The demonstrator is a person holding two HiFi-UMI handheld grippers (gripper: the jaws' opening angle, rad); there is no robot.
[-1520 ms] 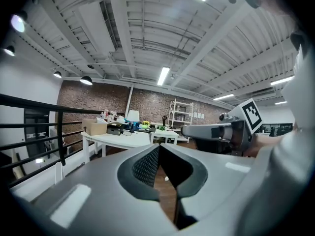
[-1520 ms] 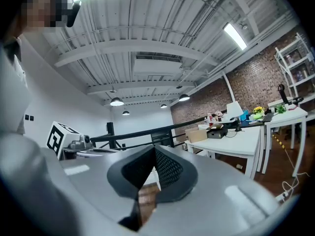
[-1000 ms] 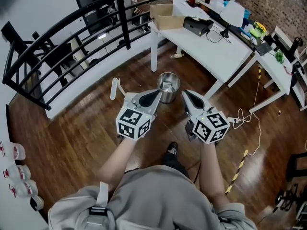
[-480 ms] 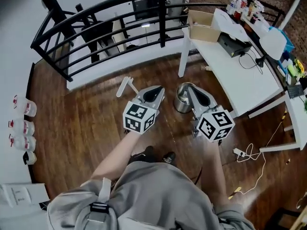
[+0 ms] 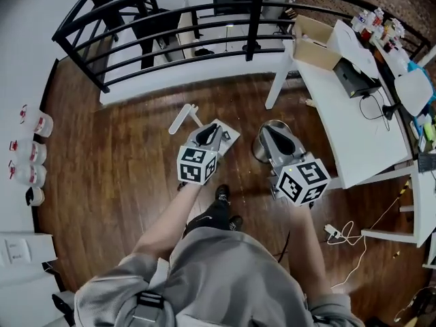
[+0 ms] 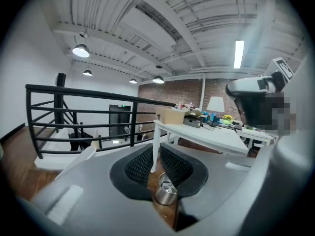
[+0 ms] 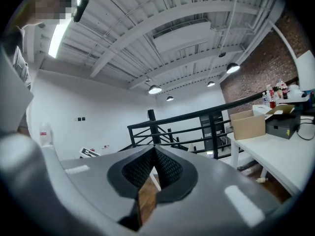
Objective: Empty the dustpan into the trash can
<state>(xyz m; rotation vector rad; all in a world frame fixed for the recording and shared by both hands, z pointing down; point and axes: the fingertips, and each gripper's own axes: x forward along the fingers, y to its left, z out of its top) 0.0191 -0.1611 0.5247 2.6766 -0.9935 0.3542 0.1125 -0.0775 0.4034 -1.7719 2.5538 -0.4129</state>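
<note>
My right tongs were closed, tips meeting with nothing between them. Beyond them ran a black railing; at right a white desk carried a cardboard box.

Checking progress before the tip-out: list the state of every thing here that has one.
left gripper: fingers shut, empty.
right gripper: fingers shut, empty.
dustpan: on the floor, in neither gripper.
trash can: upright, open-topped, pale scraps inside.
cardboard box: flaps open.
</note>
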